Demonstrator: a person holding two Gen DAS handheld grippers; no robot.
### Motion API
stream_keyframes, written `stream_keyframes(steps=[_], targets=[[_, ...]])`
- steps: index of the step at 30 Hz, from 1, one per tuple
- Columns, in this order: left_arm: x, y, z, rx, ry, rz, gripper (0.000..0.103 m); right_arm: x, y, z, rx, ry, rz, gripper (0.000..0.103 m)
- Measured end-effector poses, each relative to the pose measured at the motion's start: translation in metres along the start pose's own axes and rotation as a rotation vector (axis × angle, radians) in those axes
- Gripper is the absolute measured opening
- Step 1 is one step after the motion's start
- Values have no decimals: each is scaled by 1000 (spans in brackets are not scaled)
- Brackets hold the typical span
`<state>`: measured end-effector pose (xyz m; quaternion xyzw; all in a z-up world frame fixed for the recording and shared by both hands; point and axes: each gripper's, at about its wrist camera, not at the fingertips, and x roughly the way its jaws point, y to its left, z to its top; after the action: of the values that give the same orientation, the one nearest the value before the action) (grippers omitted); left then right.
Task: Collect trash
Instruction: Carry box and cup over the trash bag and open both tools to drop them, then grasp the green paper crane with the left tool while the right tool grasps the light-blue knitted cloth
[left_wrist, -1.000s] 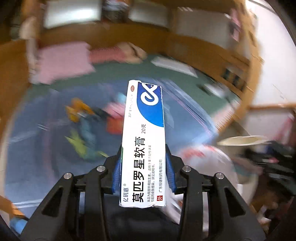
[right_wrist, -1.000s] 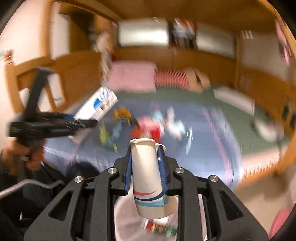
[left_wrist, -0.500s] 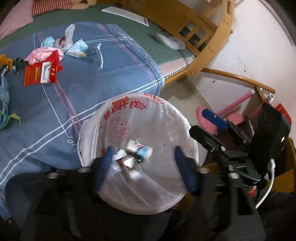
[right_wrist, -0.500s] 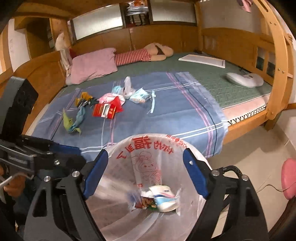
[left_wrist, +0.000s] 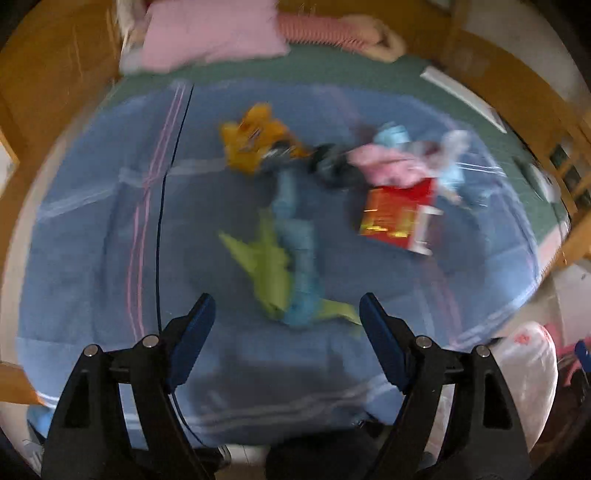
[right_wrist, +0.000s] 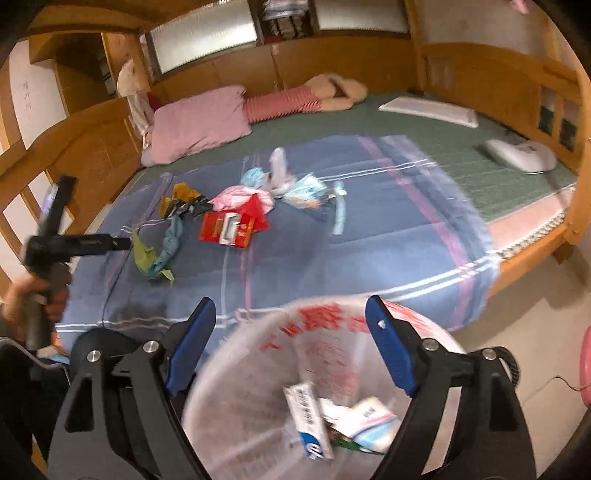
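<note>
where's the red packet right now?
Right wrist view: the red packet lies on the blue sheet mid-bed, against the pink wrapper, right of the green-and-blue wrapper. Left wrist view shows it too, right of centre.

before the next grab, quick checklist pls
1. Left gripper empty, its jaws just opened: ok.
2. Right gripper empty, its jaws just opened: ok.
3. Box and cup inside the bag: ok.
4. Trash left on the blanket: not ok; green wrapper, red packet and orange wrapper remain.
5. Green wrapper lined up ahead of the left gripper: ok.
6. Exact edges of the wrappers in the blurred left view: cannot tell.
</note>
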<state>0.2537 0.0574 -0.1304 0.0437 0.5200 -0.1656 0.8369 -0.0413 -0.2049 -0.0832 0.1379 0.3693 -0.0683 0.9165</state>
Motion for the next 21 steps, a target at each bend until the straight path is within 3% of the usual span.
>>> stream_keyframes(steps=[2, 4, 6, 8, 12, 14, 21], targets=[[24, 19, 9, -42, 35, -31, 75, 16, 13, 10, 2, 23, 48, 82], [38, 29, 12, -68, 47, -80, 54, 27, 29, 17, -15, 27, 58, 82], [56, 38, 12, -105, 70, -163, 43, 42, 45, 25, -42, 38, 47, 82], [67, 41, 4, -121, 86, -209, 21, 56, 59, 34, -59, 51, 39, 82], [61, 56, -1, -171, 61, -219, 17, 83, 91, 51, -142, 23, 63, 81], [44, 65, 2, -190, -6, -195, 17, 103, 113, 59, -192, 8, 91, 81], [-1, 92, 1, -221, -167, 36, 17, 196, 193, 71, -253, 82, 166, 70]])
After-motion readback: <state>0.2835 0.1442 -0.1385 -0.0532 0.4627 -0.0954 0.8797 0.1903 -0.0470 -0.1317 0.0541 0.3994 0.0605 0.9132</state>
